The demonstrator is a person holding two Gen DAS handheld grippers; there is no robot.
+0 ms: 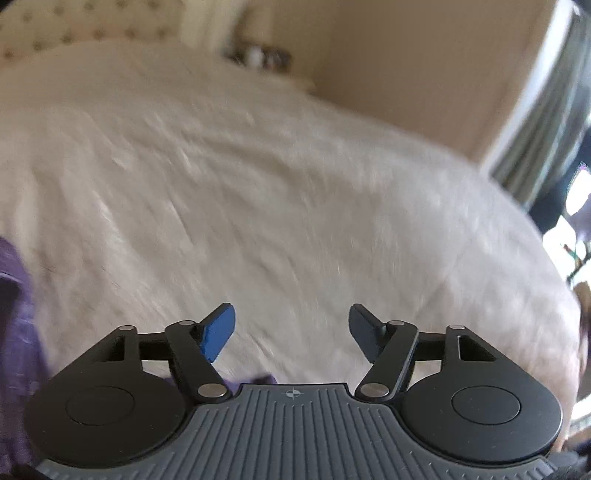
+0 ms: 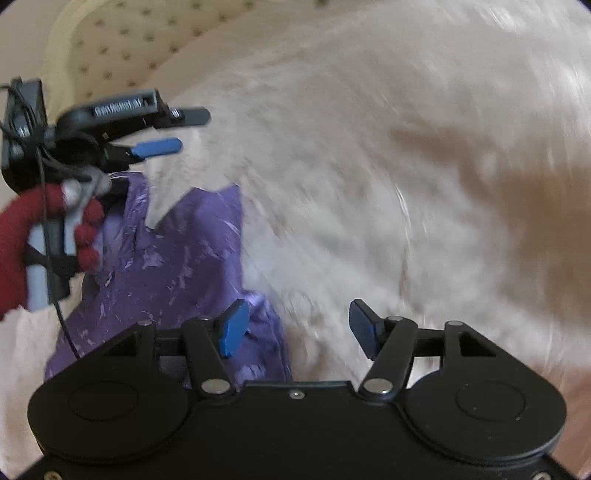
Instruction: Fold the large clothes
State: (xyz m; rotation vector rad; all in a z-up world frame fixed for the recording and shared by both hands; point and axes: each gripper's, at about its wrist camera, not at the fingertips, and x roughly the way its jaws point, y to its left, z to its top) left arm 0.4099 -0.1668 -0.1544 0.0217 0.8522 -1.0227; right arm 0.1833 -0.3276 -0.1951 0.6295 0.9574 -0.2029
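A purple garment [image 2: 177,266] with pale streaks lies crumpled on the cream bedspread [image 2: 406,166], at the lower left of the right wrist view. My right gripper [image 2: 299,328] hovers over its near edge with the jaws open and nothing between the blue pads. The left gripper [image 2: 192,131] shows at the upper left, held by a hand in a red glove [image 2: 22,236], jaws apart and empty above the garment's far end. In the left wrist view my left gripper [image 1: 291,332] stands open over bare bedspread, with the purple garment [image 1: 16,314] at the left edge.
The bed [image 1: 221,166] fills both views. A tufted cream headboard [image 1: 74,26] stands at the far end, small objects [image 1: 258,55] sit beside it, and a striped curtain [image 1: 546,110] hangs at the right by a beige wall.
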